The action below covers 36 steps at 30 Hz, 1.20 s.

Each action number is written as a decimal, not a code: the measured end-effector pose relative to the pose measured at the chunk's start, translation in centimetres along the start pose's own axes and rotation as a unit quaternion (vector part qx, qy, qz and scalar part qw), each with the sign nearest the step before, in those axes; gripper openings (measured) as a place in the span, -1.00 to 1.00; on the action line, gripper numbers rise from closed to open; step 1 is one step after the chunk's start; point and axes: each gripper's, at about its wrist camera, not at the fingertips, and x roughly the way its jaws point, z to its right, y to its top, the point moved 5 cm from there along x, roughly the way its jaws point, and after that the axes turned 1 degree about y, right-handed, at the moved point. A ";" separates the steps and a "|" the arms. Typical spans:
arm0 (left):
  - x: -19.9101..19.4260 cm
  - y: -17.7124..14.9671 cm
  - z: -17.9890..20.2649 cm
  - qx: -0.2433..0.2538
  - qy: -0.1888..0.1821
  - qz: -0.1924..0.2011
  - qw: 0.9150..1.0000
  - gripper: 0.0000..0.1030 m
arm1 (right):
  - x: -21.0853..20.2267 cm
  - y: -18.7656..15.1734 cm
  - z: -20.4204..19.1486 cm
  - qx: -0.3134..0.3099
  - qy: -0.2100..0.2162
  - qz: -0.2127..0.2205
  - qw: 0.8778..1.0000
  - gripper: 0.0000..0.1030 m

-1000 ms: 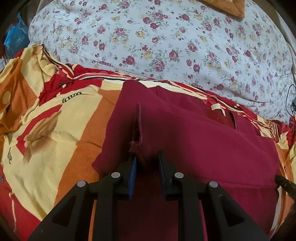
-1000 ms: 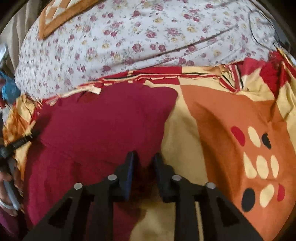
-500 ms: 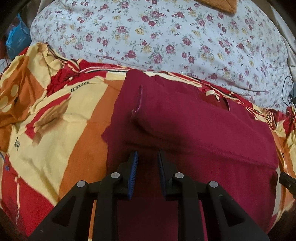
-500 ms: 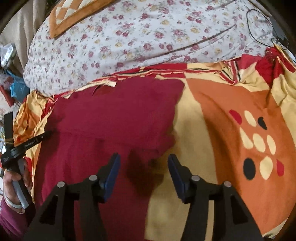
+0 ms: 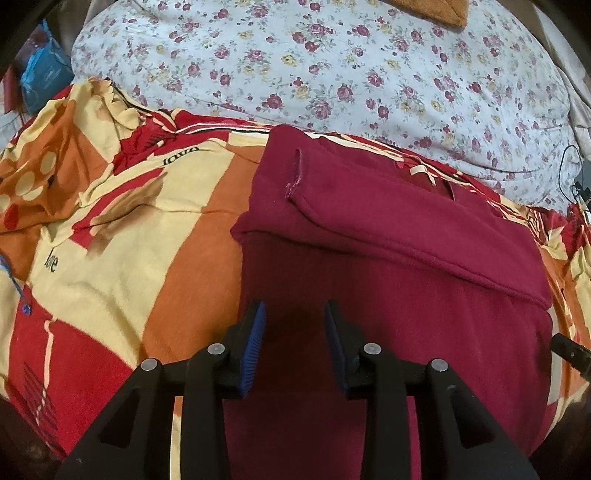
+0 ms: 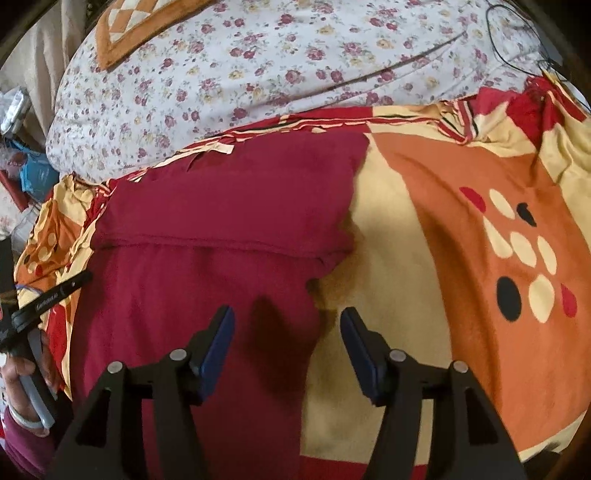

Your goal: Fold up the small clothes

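On the bed's orange, red and cream blanket (image 5: 122, 266) lies the dark red knitted garment (image 5: 388, 266), its far part folded toward the near side. Left tongs (image 5: 293, 345) and right tongs (image 6: 286, 345) have just been opening, empty, likely releasing that fold.

On my left wrist view, the maroon garment (image 5: 388, 288) runs off the bottom edge behind the left gripper (image 5: 293, 314), its near hem unseen. The right gripper (image 5: 570, 354) shows only as a black tip at the right edge. On my right wrist view, the person's hand (image 6: 22, 384) is cut by the left edge, its grip partly hidden. A blue packet (image 6: 35, 175) far left is too blurred to identify. The orange cushion (image 6: 147, 22) is cropped at the top. Printed lettering (image 5: 51, 263) on the bedspread (image 5: 129, 258) is partly lost in folds.
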 end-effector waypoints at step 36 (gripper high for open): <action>-1.6 -4.0 -2.4 -0.024 -0.018 -0.022 0.999 -0.34 | 5.2 9.2 5.7 0.095 -0.003 0.027 0.995 0.46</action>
